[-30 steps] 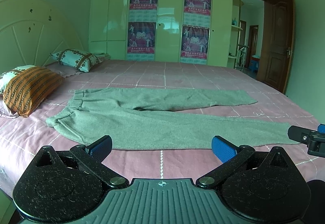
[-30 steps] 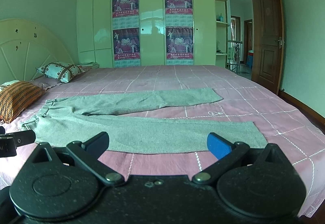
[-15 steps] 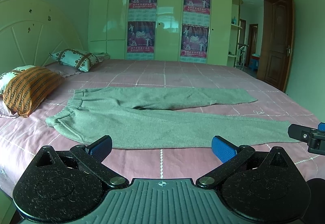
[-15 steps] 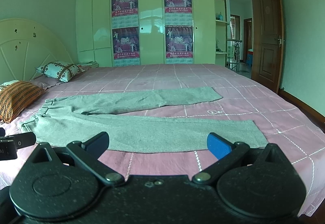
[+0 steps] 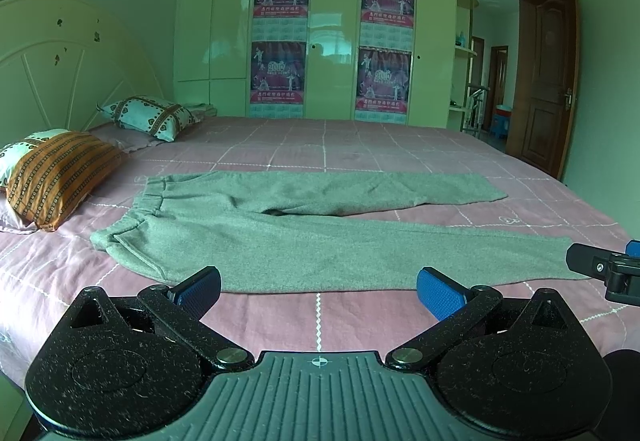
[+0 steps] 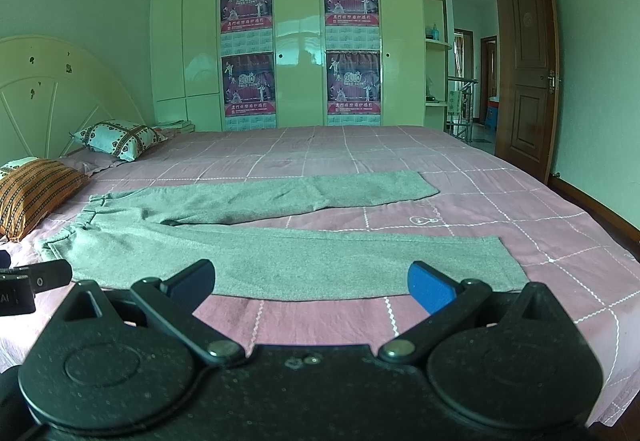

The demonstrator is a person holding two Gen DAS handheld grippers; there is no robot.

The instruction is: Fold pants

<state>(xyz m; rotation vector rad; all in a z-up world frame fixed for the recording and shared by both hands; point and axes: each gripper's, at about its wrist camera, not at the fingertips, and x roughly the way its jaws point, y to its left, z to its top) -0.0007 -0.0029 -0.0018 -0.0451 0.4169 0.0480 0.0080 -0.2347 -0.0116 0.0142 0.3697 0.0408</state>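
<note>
Grey pants (image 5: 312, 241) lie flat on the pink checked bed (image 5: 320, 145), waistband at the left, both legs spread apart toward the right. They also show in the right wrist view (image 6: 280, 257). My left gripper (image 5: 319, 287) is open and empty, just in front of the near leg's edge, toward the waist end. My right gripper (image 6: 311, 283) is open and empty, in front of the near leg, toward its cuff. Each gripper shows at the edge of the other's view.
An orange striped pillow (image 5: 56, 177) and a patterned pillow (image 5: 150, 117) lie at the headboard on the left. A wardrobe with posters (image 5: 332, 41) stands behind the bed. A brown door (image 5: 548, 81) stands open at the right.
Both grippers have barely shifted; the views sit very slightly different. The pants lie unchanged.
</note>
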